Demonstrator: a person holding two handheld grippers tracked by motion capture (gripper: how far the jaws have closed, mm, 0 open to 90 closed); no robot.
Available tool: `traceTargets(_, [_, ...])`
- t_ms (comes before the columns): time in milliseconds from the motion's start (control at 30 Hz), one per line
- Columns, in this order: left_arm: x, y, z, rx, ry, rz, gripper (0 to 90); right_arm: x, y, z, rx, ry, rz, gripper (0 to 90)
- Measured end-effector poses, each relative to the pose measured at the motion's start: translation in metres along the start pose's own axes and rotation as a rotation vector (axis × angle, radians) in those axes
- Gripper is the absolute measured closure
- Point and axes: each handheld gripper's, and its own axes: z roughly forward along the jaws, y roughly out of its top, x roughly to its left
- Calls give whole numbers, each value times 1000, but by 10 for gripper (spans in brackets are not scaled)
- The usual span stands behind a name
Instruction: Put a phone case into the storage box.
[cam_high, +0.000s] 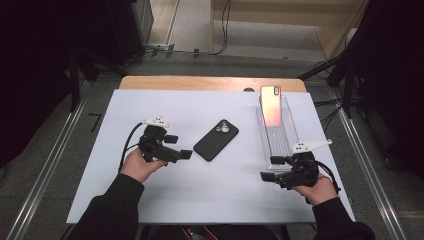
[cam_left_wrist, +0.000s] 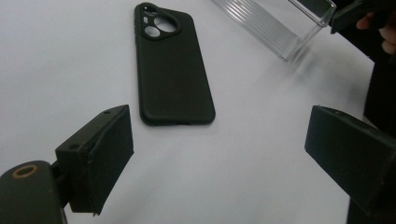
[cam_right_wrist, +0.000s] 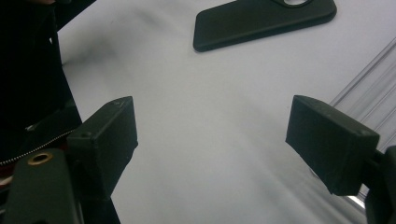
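The person wears black long sleeves, with a metal zip along the dark garment in the right gripper view. The left tongs (cam_high: 179, 147) and right tongs (cam_high: 272, 168) are matt black, each with two blocky square-ended jaws, a pale grey three-cornered plate on top and a black trailing cable. A brass-coloured ring sits in each body near the jaws.

Looks like a lab recording bay to me: white-topped table (cam_high: 150, 200) on grey floor, metal floor rails (cam_high: 45, 165) both sides, black equipment stands (cam_high: 75, 75), cables (cam_high: 220, 30) trailing across the back, dark surroundings.
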Motion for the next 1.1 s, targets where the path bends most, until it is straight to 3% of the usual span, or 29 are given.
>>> traceTargets(67, [0, 4, 6, 2, 1, 10, 81, 0, 0, 0, 2, 0, -1, 148])
traceTargets(200, [1, 14, 16, -25, -37, 16, 78, 0, 0, 0, -3, 6, 5, 148])
traceTargets(400, [2, 26, 32, -16, 2, 59, 78, 0, 1, 0, -9, 9, 0, 148])
traceTargets(633, [10, 35, 56, 1, 16, 51, 78, -3, 1, -1, -15, 0, 7, 148])
traceTargets(900, [9, 45, 86, 12, 31, 61, 77, -4, 1, -1, -10, -2, 9, 148])
traceTargets(1100, [9, 46, 100, 6, 73, 73, 77, -5, 0, 0, -5, 2, 9, 148])
